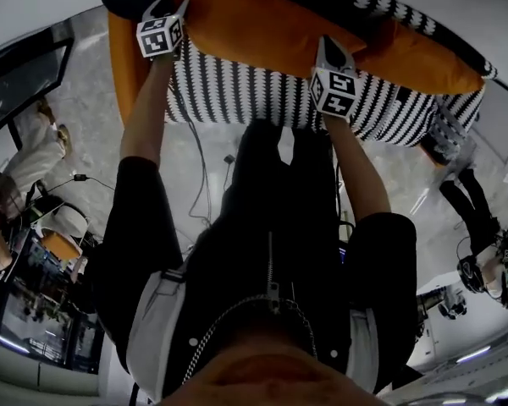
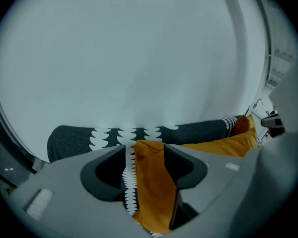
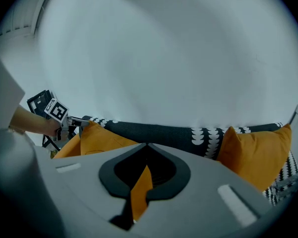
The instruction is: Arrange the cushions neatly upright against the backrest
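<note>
Orange fabric everywhere: two cushions on a black-and-white patterned sofa [image 1: 237, 91], both already up at the backrest [image 1: 389, 7]. The left gripper [image 2: 146, 155] has its jaws wide apart. The end edge of the long cushion [image 1: 254, 28] stands between them with a gap on one side showing the sofa pattern, so nothing is clamped. Directly ahead of this gripper is the dark backrest top, with the cushion running off to its right. The right gripper [image 3: 145, 175] is closed, pinching a thin fold of orange cover between its jaws, apparently the other end of the same long cushion. Ahead of it is the backrest, to its right the second cushion [image 3: 256, 152] propped near the sofa's far end, and to its left the left gripper with its marker cube. Judgement on progress: mostly done, since both cushions lean against the backrest and none lies flat on the seat. What seems left is for the right gripper to let go of its pinch, plus maybe a small nudge to square the long cushion, which looks a bit slumped. Whether the second cushion sits fully upright can't be told from here.
</note>
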{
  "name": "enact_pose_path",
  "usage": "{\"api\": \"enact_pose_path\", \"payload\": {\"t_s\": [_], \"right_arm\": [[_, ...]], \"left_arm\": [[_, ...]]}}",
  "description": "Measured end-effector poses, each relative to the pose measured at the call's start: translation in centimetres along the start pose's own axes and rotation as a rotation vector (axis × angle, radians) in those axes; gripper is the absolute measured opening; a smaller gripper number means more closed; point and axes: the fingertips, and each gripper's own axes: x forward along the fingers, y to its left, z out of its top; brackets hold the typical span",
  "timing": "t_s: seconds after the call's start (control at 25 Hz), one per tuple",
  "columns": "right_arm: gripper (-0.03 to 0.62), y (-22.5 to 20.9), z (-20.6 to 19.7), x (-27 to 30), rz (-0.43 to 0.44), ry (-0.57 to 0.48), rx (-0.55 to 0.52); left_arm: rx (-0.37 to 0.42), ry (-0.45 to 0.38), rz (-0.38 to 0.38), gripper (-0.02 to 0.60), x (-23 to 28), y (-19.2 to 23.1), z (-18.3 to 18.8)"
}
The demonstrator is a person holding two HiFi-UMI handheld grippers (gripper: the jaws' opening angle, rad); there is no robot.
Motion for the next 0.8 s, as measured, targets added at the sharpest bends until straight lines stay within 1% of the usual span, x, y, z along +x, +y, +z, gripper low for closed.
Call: {"api": "enact_pose_path", "payload": {"t_s": [0.08, 0.16, 0.2, 0.28, 0.36, 0.4, 0.48, 0.6, 0.8], "right_arm": [[0.003, -0.8, -0.7, -0.3, -0.01, 0.009, 0.008], [0.003, -2.1, -1.1, -0.5, -0.033, 0.007, 0.015], [0.003, -2.9, -1.1, -0.8, -0.057, -0.004, 0.015], [0.003, -4.9, -0.8, -1.4, -0.122, -0.039, 0.02], [0.005, -7.3, -0.8, -1.7, -0.179, -0.056, 0.046], [0.005, -8.5, -0.8, -1.7, -0.202, -0.057, 0.063], [0.005, -10.4, -1.1, -1.8, -0.238, -0.06, 0.092], [0.012, -12.0, -1.2, -2.0, -0.265, -0.074, 0.127], [0.029, -13.1, -2.0, -2.0, -0.278, -0.066, 0.147]], "left_arm": [[-0.013, 0.015, 0.008, 0.235, 0.6, 0.4, -0.2], [-0.024, 0.022, 0.019, 0.205, 1.0, 0.8, -0.2], [-0.027, 0.026, 0.021, 0.178, 1.2, 0.9, -0.2], [-0.019, 0.041, 0.012, 0.096, 1.2, 0.8, -0.4], [0.005, 0.057, -0.002, 0.049, 1.4, 0.2, -0.5], [0.016, 0.064, -0.008, 0.039, 1.6, -0.2, -0.6], [0.027, 0.074, -0.021, 0.034, 1.7, -0.8, -0.8], [0.027, 0.08, -0.034, 0.033, 1.7, -1.0, -1.2], [0.016, 0.085, -0.046, 0.034, 1.4, -1.0, -1.3]]}}
